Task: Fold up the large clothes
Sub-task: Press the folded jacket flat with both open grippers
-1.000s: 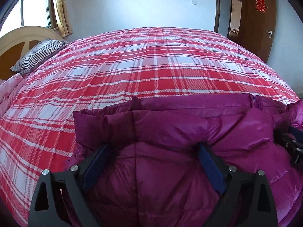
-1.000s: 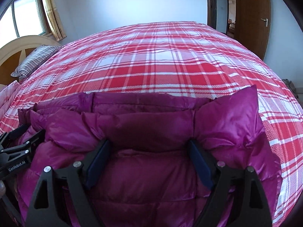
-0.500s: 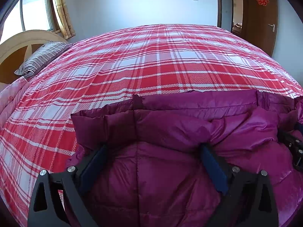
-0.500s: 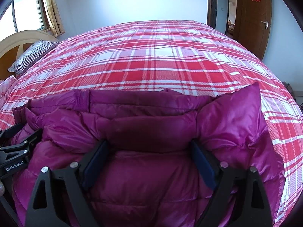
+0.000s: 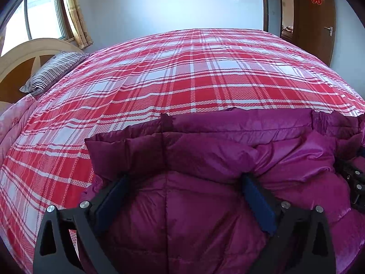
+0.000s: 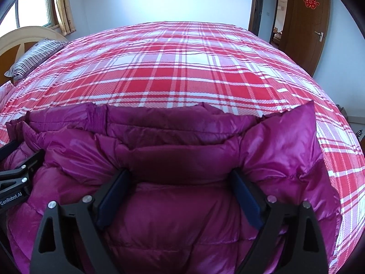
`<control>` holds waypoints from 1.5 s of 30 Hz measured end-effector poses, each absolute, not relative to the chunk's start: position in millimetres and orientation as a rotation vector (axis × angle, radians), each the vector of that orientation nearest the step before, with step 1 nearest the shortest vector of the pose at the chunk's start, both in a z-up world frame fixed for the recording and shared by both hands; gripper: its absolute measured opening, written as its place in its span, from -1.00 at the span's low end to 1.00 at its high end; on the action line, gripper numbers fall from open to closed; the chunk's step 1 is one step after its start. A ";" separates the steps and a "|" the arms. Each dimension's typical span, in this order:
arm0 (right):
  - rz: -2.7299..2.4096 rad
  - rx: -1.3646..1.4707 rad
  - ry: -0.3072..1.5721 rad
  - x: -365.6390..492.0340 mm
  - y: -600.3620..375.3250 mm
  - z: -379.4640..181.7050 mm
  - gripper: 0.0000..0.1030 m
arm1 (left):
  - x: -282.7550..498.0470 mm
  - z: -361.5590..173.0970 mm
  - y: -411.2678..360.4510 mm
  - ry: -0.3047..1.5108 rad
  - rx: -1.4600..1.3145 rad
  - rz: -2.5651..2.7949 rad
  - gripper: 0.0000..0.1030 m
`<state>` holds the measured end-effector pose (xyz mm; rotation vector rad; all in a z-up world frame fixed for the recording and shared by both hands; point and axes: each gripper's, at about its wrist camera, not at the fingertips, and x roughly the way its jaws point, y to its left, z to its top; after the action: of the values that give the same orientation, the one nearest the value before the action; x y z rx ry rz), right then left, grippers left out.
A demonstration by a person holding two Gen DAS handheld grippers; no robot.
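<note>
Plaid bedspread (image 5: 194, 73) under magenta puffer jacket (image 6: 182, 217); brown door (image 6: 305, 27) ajar.

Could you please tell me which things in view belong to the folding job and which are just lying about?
Belongs to the job:
purple down jacket
left hand-held gripper, open
right hand-held gripper, open
plaid bedspread, the work surface

Just lying about:
striped pillow
pink quilt

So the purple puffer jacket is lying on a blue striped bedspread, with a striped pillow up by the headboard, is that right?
Not quite: the bedspread is red and white plaid, as the left wrist view shows. The purple puffer jacket does lie on it, with the striped pillow by the headboard.
</note>
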<state>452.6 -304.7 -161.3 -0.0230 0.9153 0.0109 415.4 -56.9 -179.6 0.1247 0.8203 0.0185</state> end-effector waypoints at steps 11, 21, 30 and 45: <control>-0.019 -0.063 0.916 454.0 -298.7 -161.7 0.80 | 415.5 -181.1 -60.0 0.811 0.147 0.039 0.98; -0.007 0.045 0.799 410.9 -291.7 -113.9 0.71 | 415.1 -181.5 -62.1 0.805 0.153 0.042 0.98; 0.050 -0.038 0.823 398.3 -258.3 -145.7 0.74 | 415.0 -181.3 -61.3 0.805 0.146 0.039 0.98; 0.029 -0.086 0.883 410.7 -251.2 -161.1 0.87 | 414.8 -180.2 -59.6 0.804 0.136 0.028 0.98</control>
<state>410.7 -251.2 -161.1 -0.0859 0.8834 0.0291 414.8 -59.6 -180.2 0.1362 0.8043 0.0285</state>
